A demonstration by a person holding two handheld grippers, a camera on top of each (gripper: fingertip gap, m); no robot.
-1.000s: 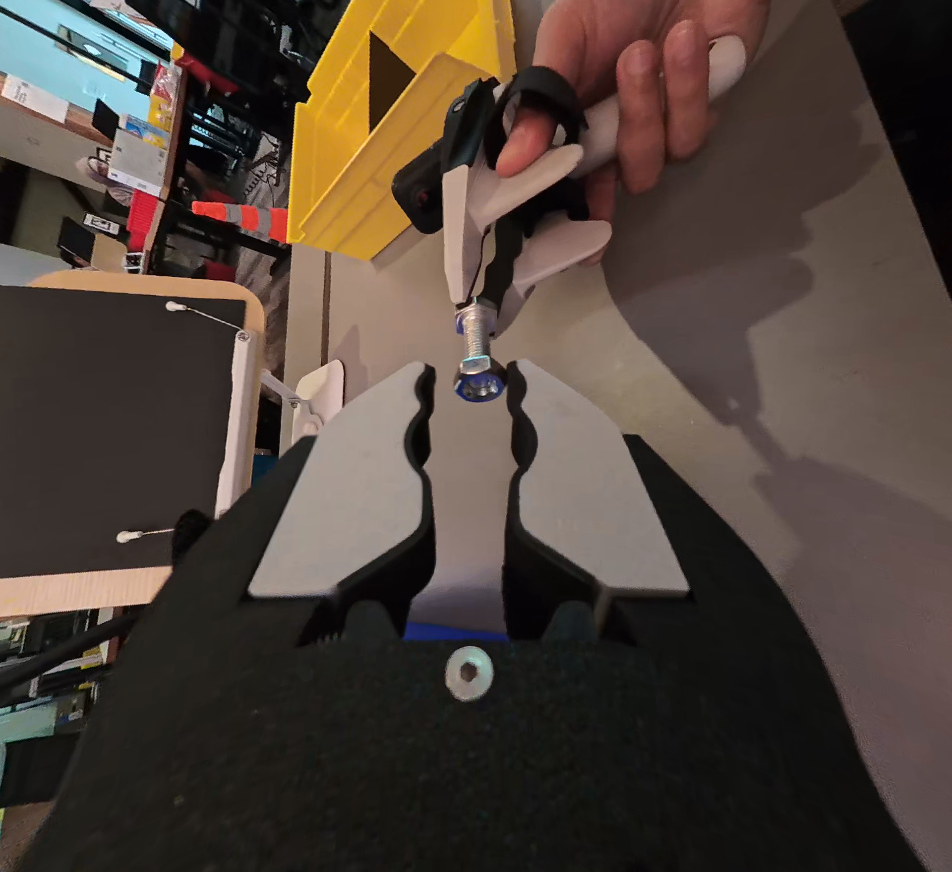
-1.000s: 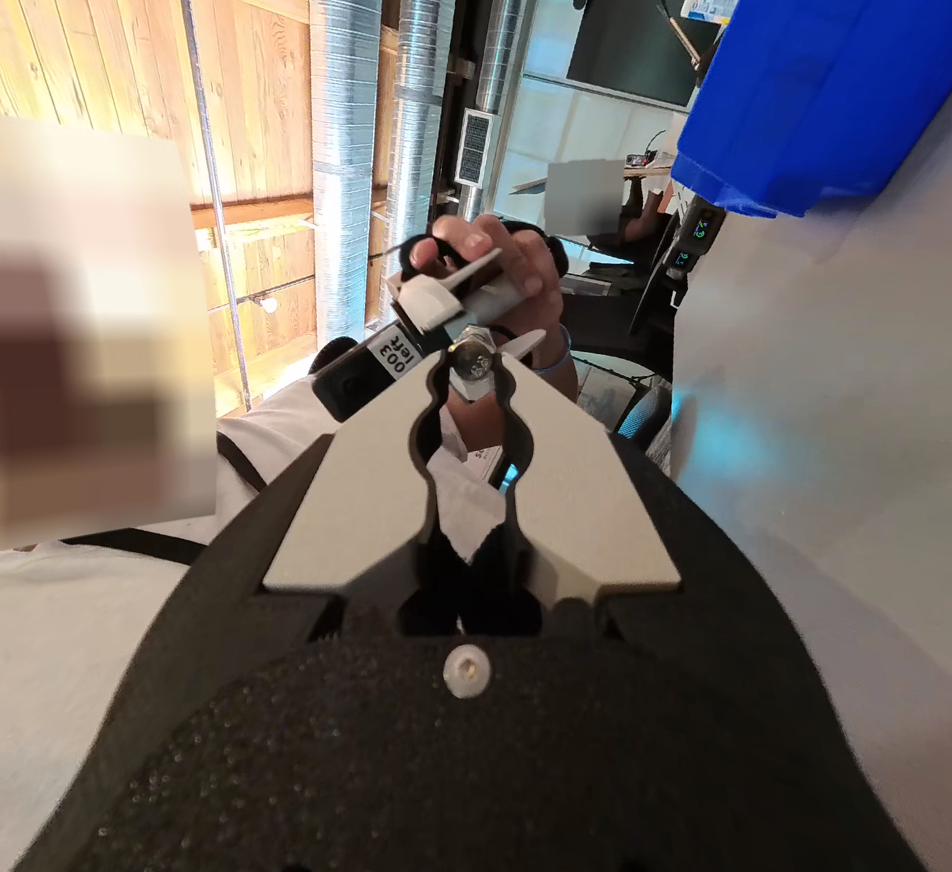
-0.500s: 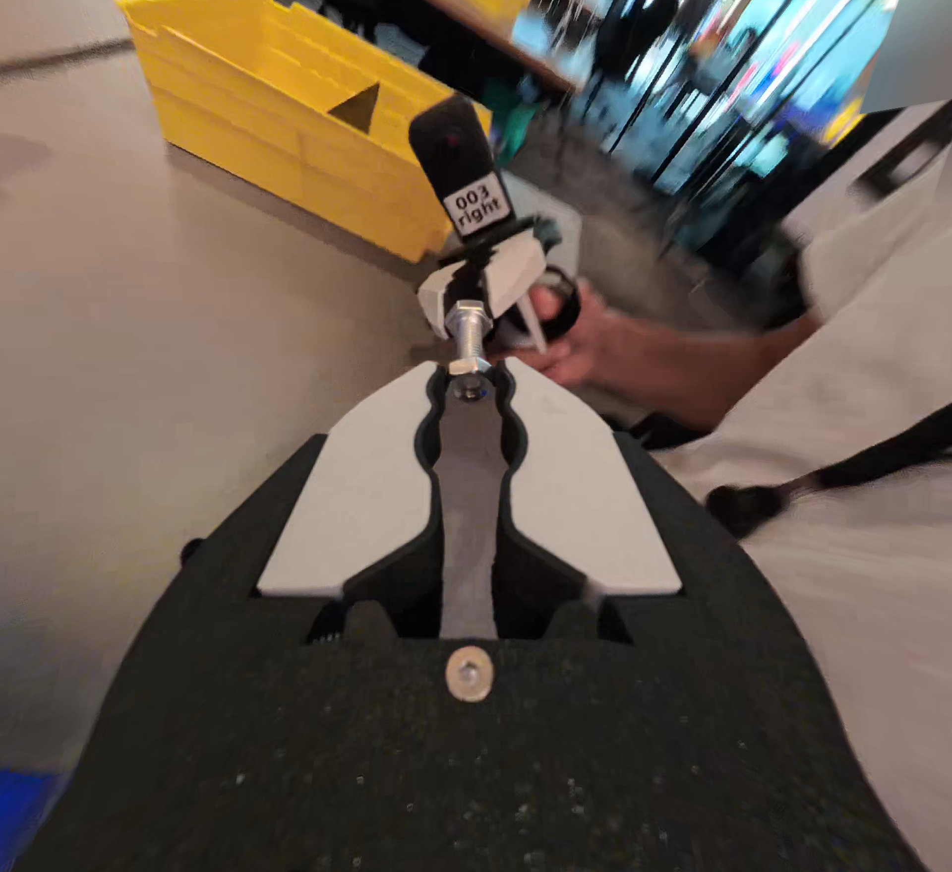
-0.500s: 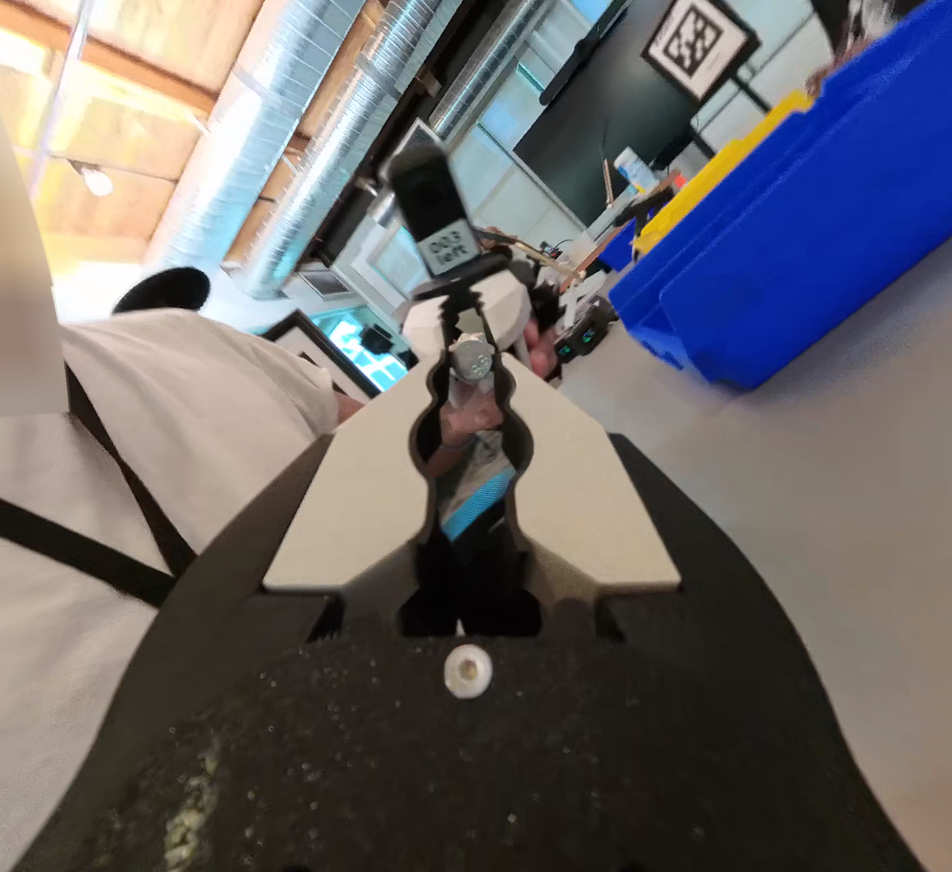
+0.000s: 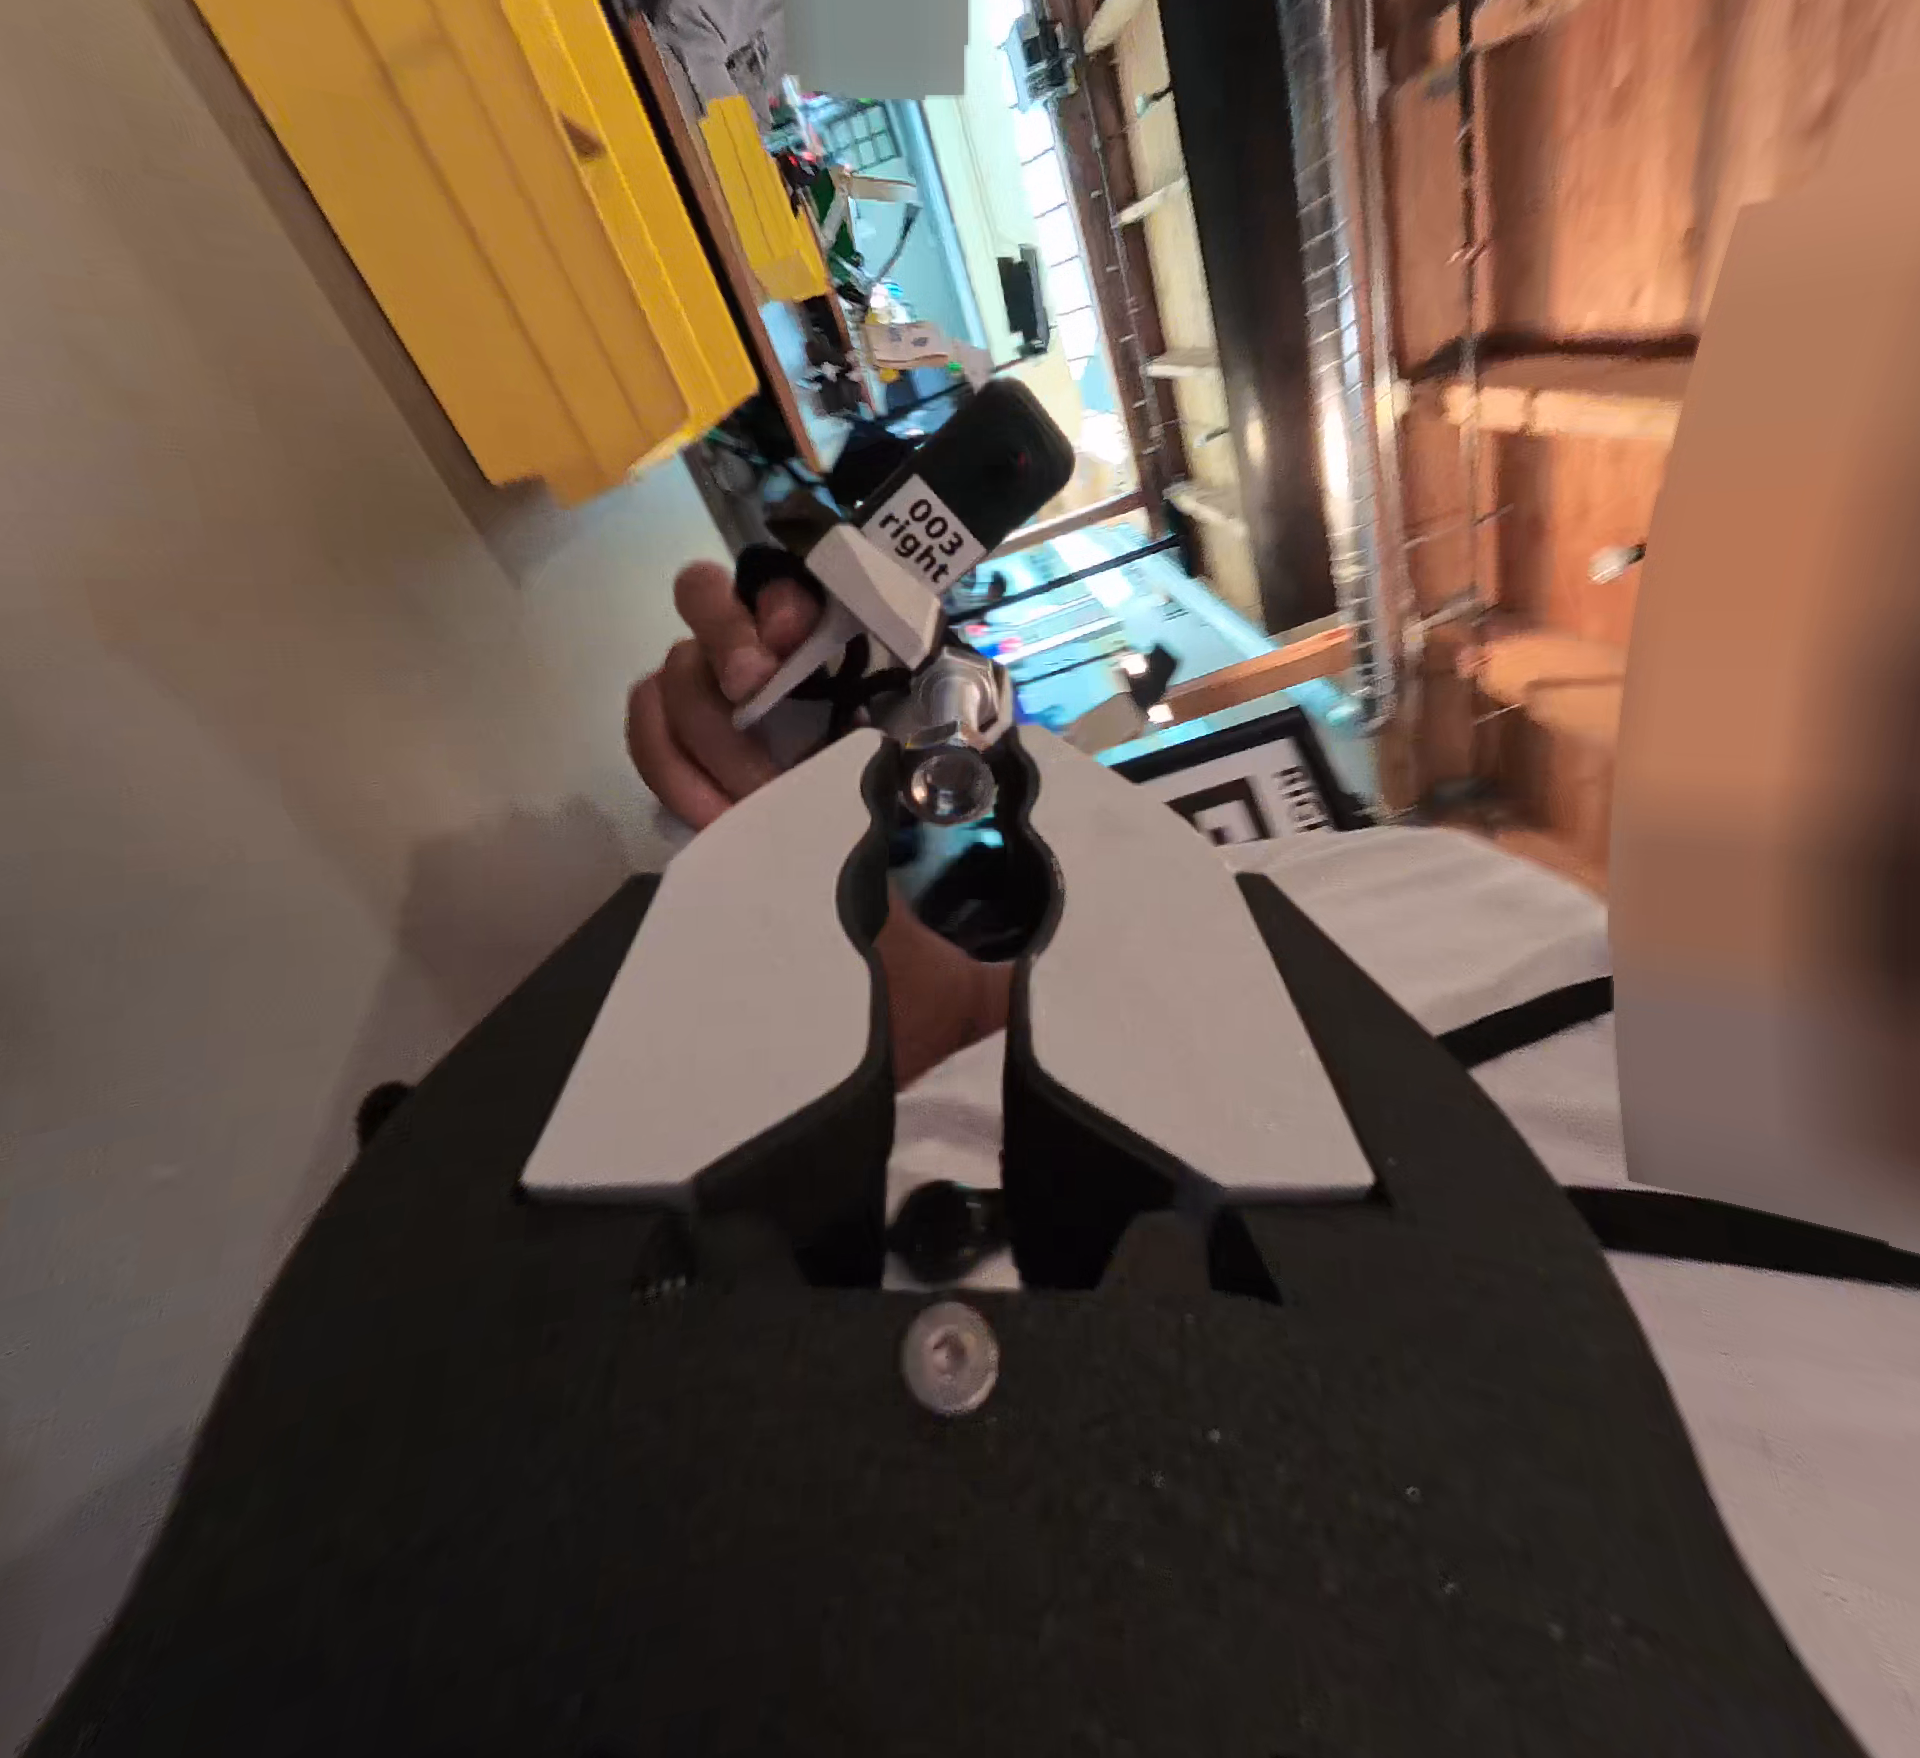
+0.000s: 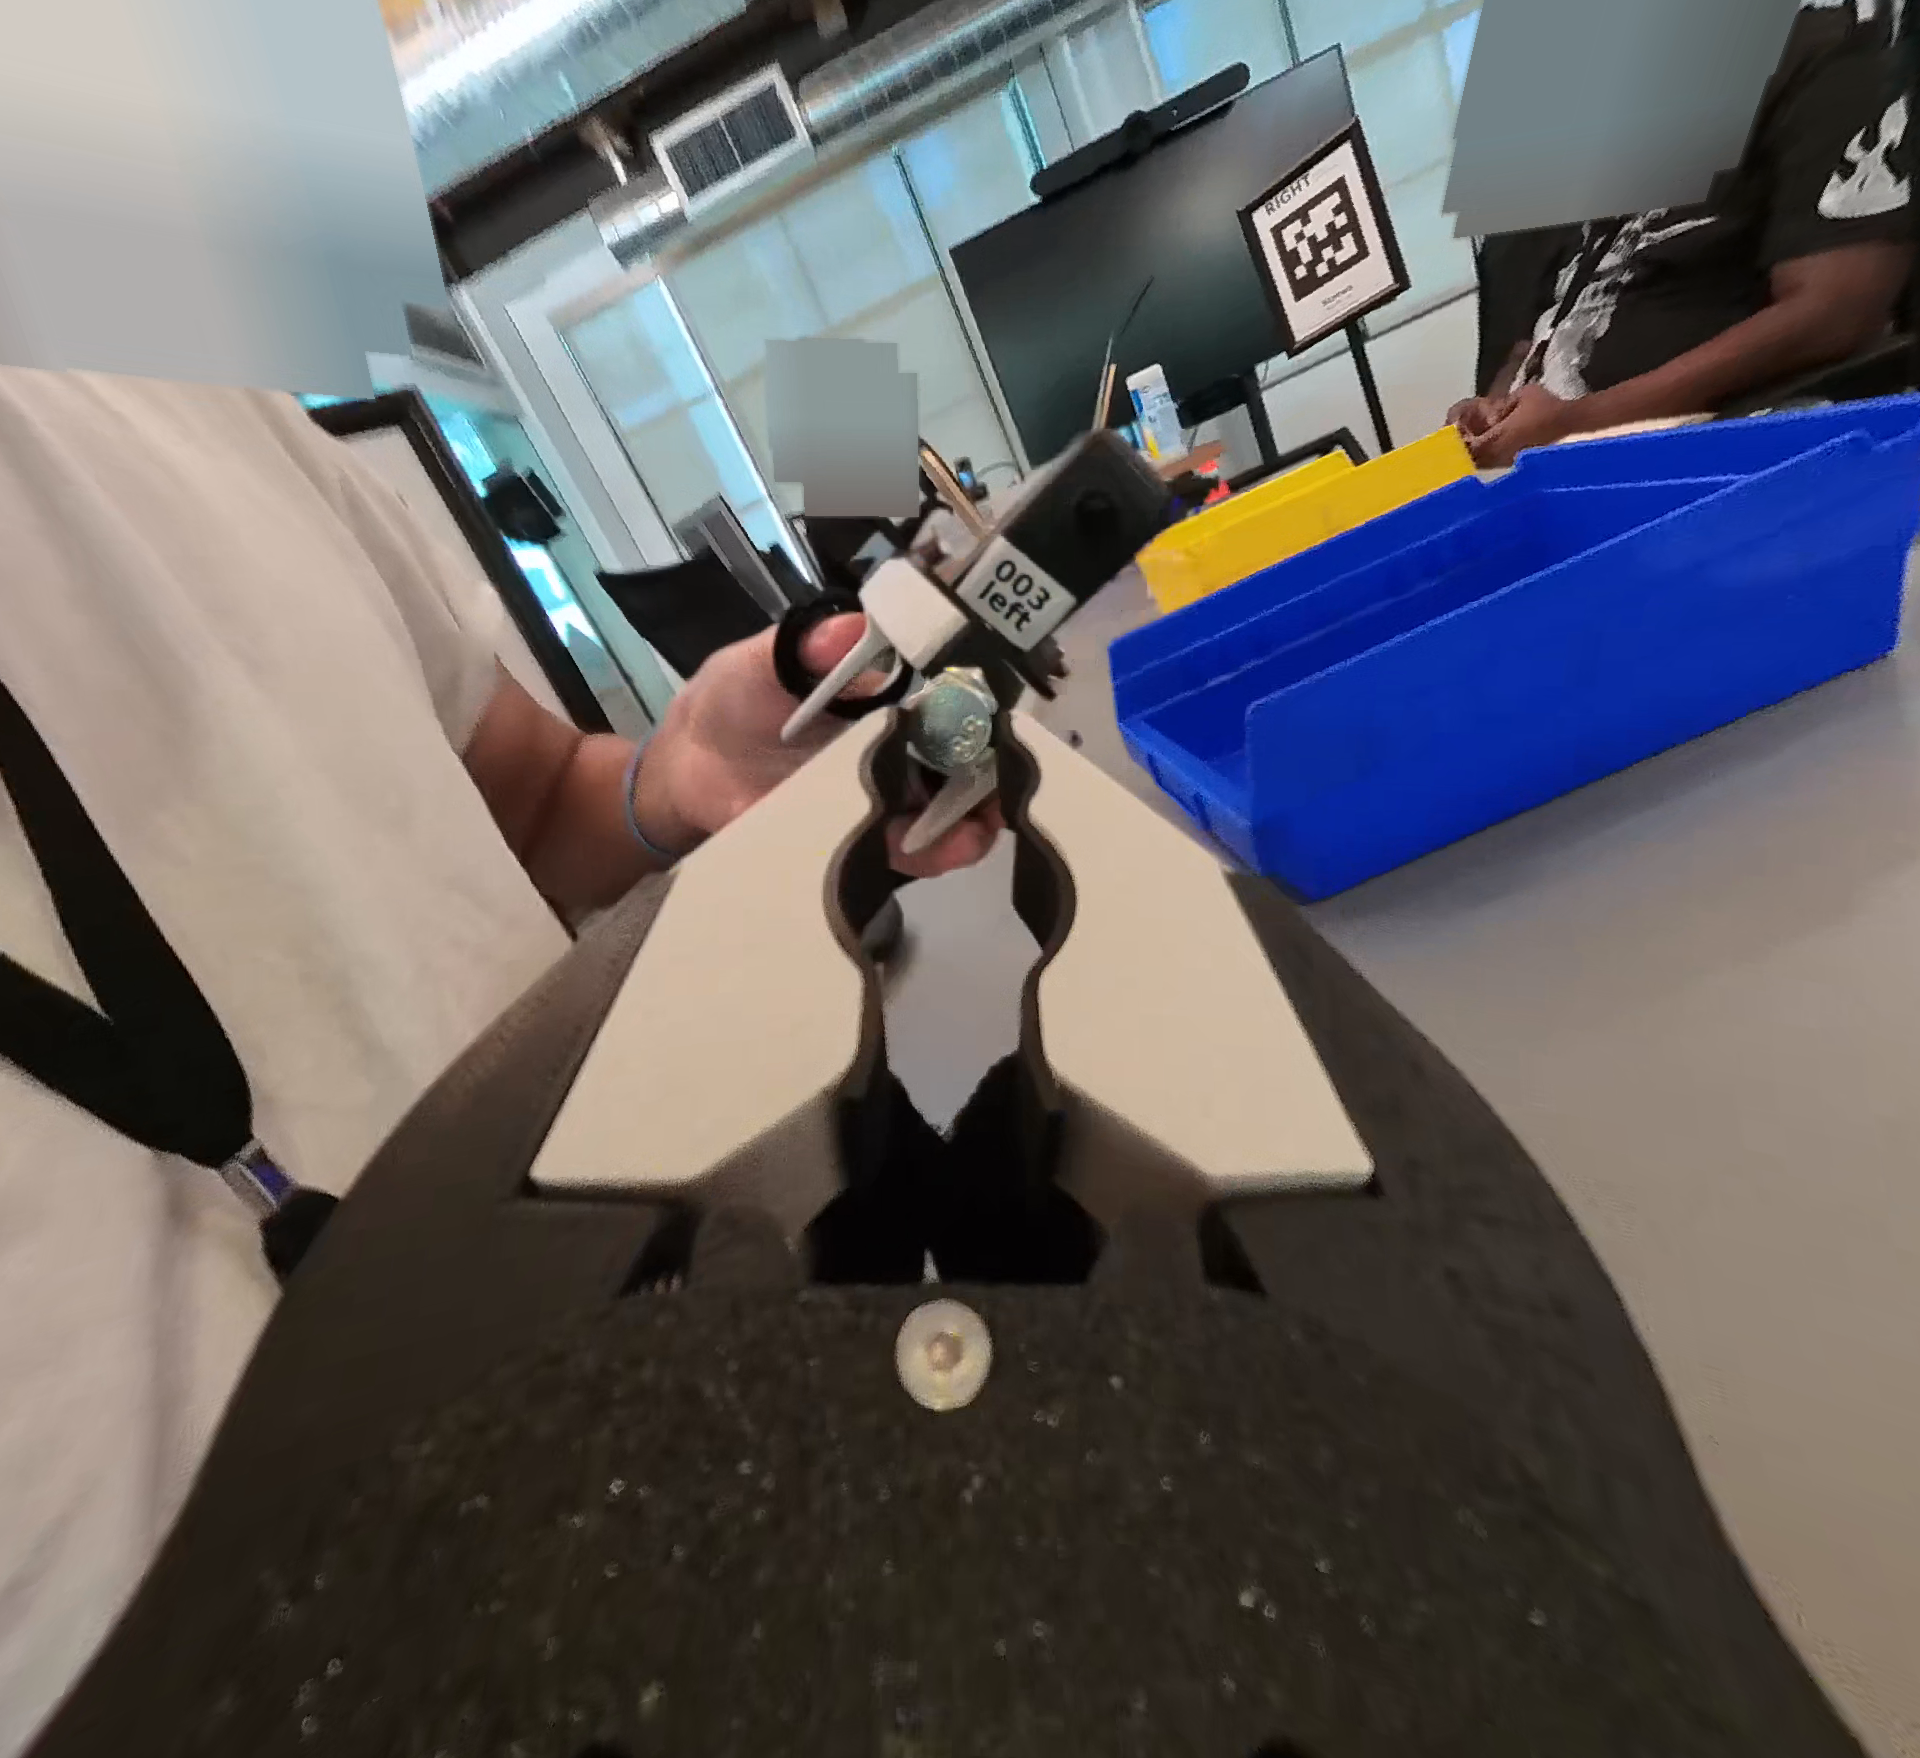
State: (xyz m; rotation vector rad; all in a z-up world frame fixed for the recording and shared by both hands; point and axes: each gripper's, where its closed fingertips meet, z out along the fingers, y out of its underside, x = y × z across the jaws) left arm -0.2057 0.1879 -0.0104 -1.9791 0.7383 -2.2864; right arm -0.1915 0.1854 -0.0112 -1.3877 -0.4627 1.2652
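Note:
A silver bolt with a nut on it spans the two grippers, which face each other tip to tip above the grey table [image 6: 1558,981]. My left gripper [image 5: 945,778] is shut on the nut end [image 5: 945,789]. My right gripper [image 6: 951,742] is shut on the bolt's hex head [image 6: 951,726]. The head also shows in the left wrist view [image 5: 956,700], just past my left tips. A hand holds each opposite gripper; one white finger of the right one [image 5: 883,602] and one of the left one [image 6: 940,804] show.
A yellow bin [image 5: 416,150] stands on the table [image 5: 208,565] in the left wrist view. A blue bin [image 6: 1507,669] and a yellow bin [image 6: 1299,513] stand to the right. A person in a black shirt [image 6: 1662,306] sits beyond them. The operator's white shirt [image 6: 208,773] is close. The tips of both grippers are at nearly the same place.
Both grippers have swung and rolled together, still joined through the bolt. The left view has turned from the table towards the operator's body; the right view has levelled towards the blue bin.

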